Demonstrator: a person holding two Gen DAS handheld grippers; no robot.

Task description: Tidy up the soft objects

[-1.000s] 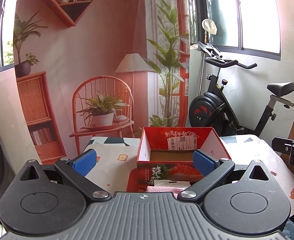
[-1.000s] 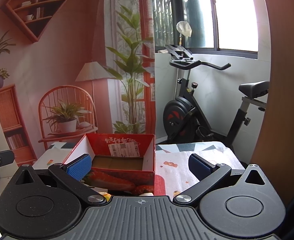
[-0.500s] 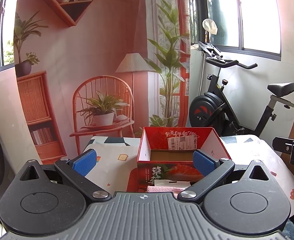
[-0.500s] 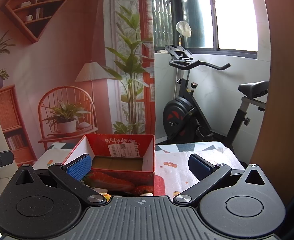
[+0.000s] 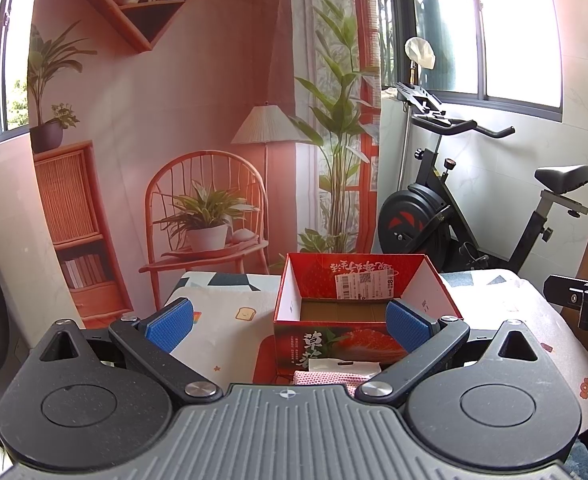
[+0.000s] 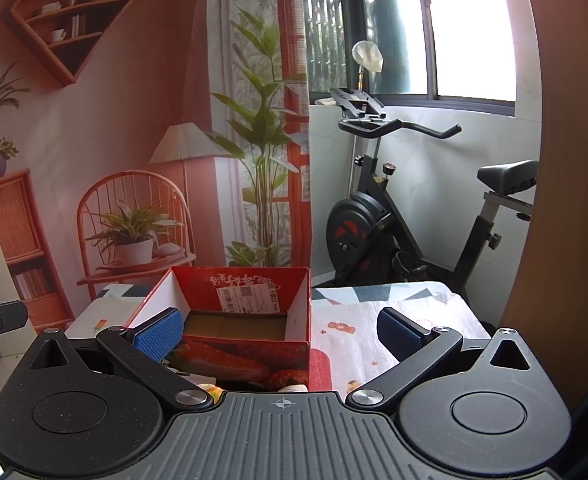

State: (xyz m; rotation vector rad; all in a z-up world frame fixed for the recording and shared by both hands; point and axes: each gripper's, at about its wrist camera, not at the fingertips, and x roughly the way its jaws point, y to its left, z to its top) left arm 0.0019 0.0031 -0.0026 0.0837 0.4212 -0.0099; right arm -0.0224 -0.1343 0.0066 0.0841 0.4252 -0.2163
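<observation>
A red strawberry-print cardboard box stands open on the patterned tablecloth, its brown floor bare; the right wrist view shows the same box left of centre. A pink knitted cloth with a white item on it lies in front of the box, mostly hidden by my left gripper's body. My left gripper is open, held short of the box. My right gripper is open too, to the box's right. A small yellow-and-white soft thing peeks out below the box.
The table carries a white cloth with small cartoon prints. Behind it hang a printed room backdrop and an exercise bike by the window. The other gripper's black tip shows at the right edge.
</observation>
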